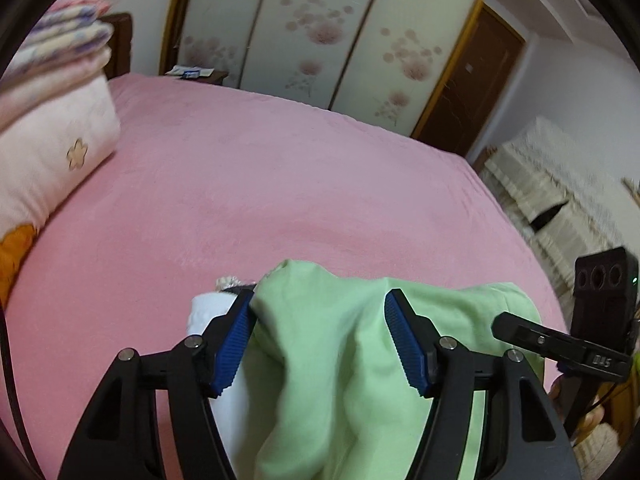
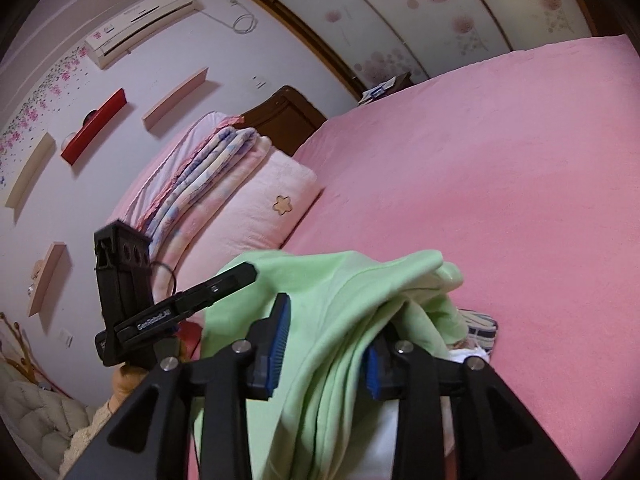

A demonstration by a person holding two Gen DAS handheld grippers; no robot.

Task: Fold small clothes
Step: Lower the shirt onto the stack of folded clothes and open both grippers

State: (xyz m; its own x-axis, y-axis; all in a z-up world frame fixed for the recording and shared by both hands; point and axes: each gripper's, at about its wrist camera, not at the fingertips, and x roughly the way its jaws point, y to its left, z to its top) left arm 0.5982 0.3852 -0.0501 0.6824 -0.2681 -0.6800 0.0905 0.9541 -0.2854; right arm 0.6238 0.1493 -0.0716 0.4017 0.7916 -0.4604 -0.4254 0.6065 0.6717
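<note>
**Green garment hangs between two spread grippers over the pink bed**

A light green garment point(image 1: 344, 352) is bunched near the front edge of the pink bed point(image 1: 280, 184), draped up and over both tools. The left gripper point(image 1: 320, 344) has its blue pads spread wide, with the cloth lying in the gap and over the right-hand finger — nothing is pinched there. The right gripper point(image 2: 324, 344) is also spread; thick green folds fall between its fingers and partly cover the far pad, so whether that pad presses any cloth cannot be told. The draping suggests the garment is being lifted or gathered so an edge can be found, rather than laid flat for a fold; the fold itself looks not yet begun.

Under the green garment lies a white piece point(image 1: 208, 312), and beside it, in the right wrist view, a striped cloth point(image 2: 480, 324) — both could be snagged along with the green fabric. Toward the head of the bed sit a pink pillow point(image 1: 52, 152) with a flower mark and a stack of folded blankets point(image 2: 208, 168), well apart from the garment. Beyond the bed stand floral wardrobe doors point(image 1: 320, 32). The middle of the bed offers room to spread the garment out.
</note>
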